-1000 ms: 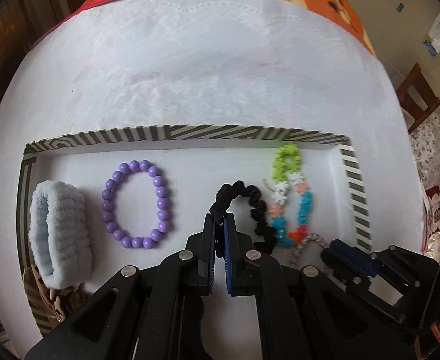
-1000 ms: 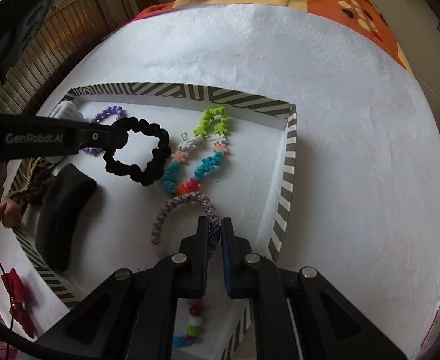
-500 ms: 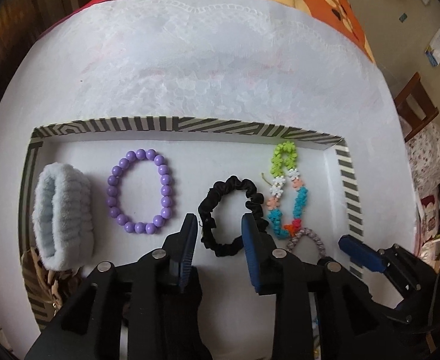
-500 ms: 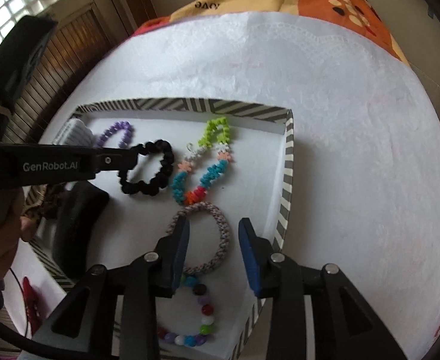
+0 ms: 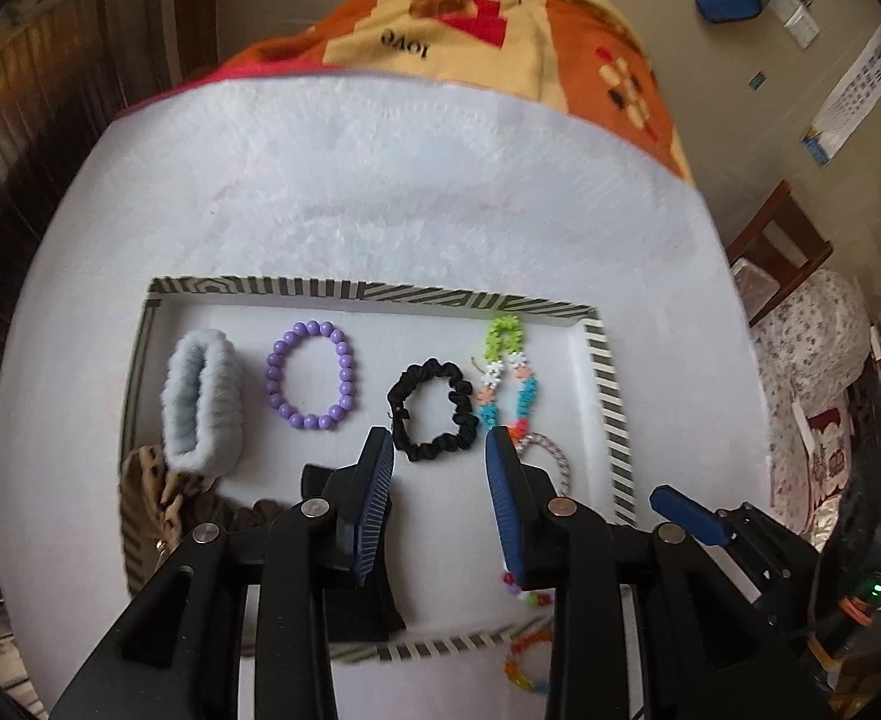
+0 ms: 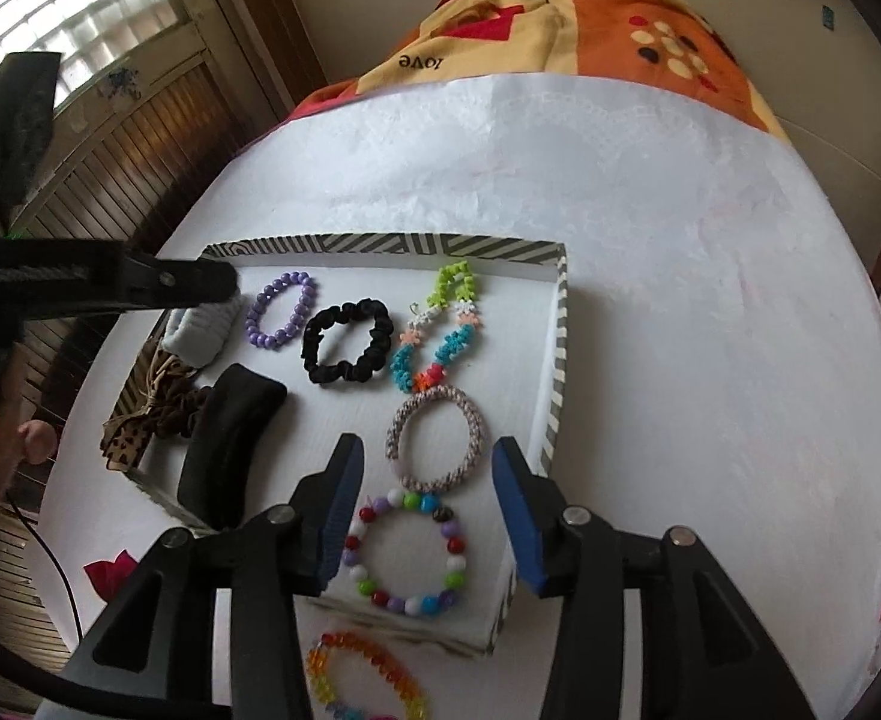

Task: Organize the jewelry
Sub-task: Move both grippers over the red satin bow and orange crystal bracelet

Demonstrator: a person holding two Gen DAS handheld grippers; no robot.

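Two pieces lie outside the striped tray (image 6: 560, 324), nearest the right wrist camera: an orange and rainbow bead bracelet (image 6: 368, 684) on the white cloth just before the tray's near wall, and a red item (image 6: 107, 570) off its near-left corner, so by my reading these are what is left to put away. Inside the tray the work looks mostly done. A multicoloured bead bracelet (image 6: 410, 558) sits at the near end, touching a speckled braided ring (image 6: 437, 438) just beyond it; a black hair clip (image 6: 224, 438) and a leopard-print bow (image 6: 140, 414) lie to the left. Farther back runs a tidy row: a pale fluffy band (image 5: 200, 399), a purple bead bracelet (image 5: 311, 375), a black scrunchie (image 5: 434, 411) and a bright flower-bead strand (image 5: 509, 378). The right gripper (image 6: 425, 510) hangs above the multicoloured bracelet and the braided ring, its jaws opening, with nothing clamped between them. The left gripper (image 5: 440, 489) hovers over the near side of the black scrunchie, its jaws opening too, already well apart, touching and holding nothing.
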